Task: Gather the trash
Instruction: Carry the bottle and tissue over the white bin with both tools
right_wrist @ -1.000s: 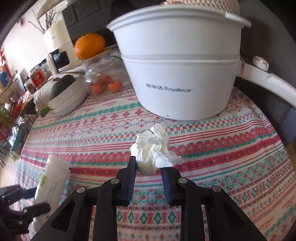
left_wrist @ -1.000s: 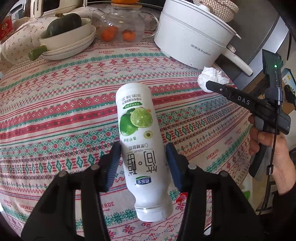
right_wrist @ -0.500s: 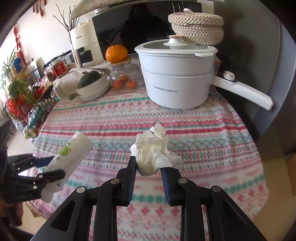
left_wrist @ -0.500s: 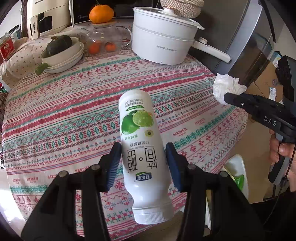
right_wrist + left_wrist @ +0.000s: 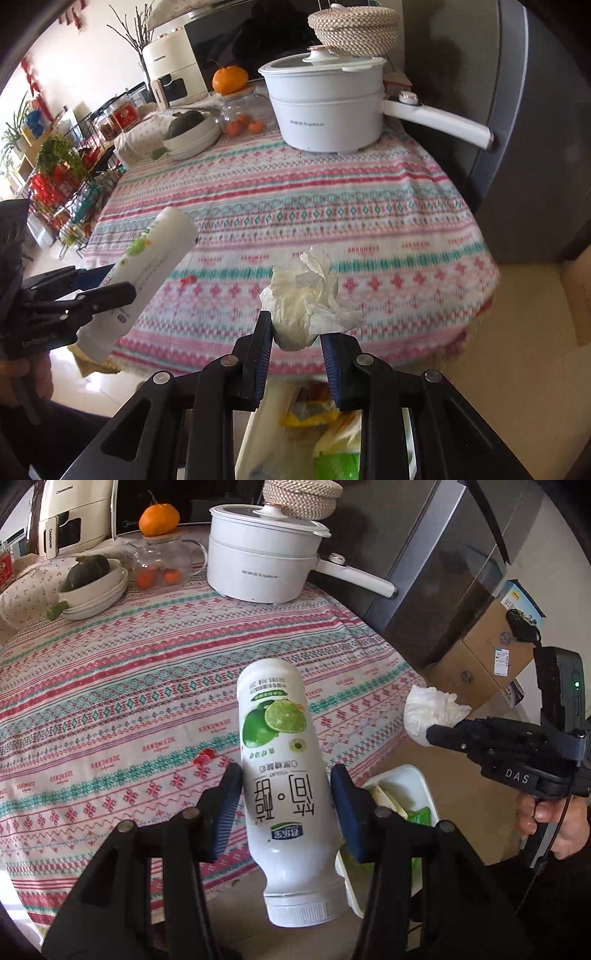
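My left gripper (image 5: pixel 286 805) is shut on a white yogurt bottle (image 5: pixel 284 775) with a lime label, cap toward me, held in the air over the table's near edge. The bottle also shows in the right wrist view (image 5: pixel 140 280). My right gripper (image 5: pixel 295 343) is shut on a crumpled white tissue (image 5: pixel 306 299), held off the table above a white trash bin (image 5: pixel 258 435) with wrappers inside. In the left wrist view the tissue (image 5: pixel 432 712) hangs at the right, with the bin (image 5: pixel 406 786) below it.
A round table with a patterned cloth (image 5: pixel 129 686) carries a white electric pot (image 5: pixel 262 565), a glass teapot with an orange on top (image 5: pixel 162 554) and stacked bowls with a squash (image 5: pixel 92 587). A small red scrap (image 5: pixel 203 757) lies on the cloth. Cardboard boxes (image 5: pixel 480 657) stand at the right.
Both grippers have pulled back from the table with the bottle and the tissue still held. The trash bin has come into view below them.
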`<state>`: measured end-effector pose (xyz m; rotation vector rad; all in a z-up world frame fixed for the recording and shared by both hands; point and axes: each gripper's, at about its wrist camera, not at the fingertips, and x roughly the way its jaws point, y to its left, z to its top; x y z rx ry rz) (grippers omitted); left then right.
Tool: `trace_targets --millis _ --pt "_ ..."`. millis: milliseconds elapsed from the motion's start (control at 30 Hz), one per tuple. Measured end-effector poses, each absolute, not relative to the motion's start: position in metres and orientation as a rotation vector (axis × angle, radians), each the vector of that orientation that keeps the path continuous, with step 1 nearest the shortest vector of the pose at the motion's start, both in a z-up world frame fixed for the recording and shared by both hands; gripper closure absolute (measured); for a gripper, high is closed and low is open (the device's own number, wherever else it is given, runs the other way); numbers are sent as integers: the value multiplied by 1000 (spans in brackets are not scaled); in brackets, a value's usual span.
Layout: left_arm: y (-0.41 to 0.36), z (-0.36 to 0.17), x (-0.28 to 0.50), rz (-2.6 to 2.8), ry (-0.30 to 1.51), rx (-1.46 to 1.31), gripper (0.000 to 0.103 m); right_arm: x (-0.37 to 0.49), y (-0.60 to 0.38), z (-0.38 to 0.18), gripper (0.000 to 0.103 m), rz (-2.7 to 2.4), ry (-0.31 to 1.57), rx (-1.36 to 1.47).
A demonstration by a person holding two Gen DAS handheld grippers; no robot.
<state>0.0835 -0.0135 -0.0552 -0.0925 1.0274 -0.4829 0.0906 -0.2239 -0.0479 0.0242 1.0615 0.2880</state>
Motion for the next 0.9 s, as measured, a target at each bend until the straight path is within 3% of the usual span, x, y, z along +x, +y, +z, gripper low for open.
trace_targets --millis 333,900 --pt "-74 -64 35 -688 1067 13 52 50 -249 -59 76 318 1119 56" --pt "-149 -139 20 -723 1250 206 51 16 -314 -102 76 218 1243 88"
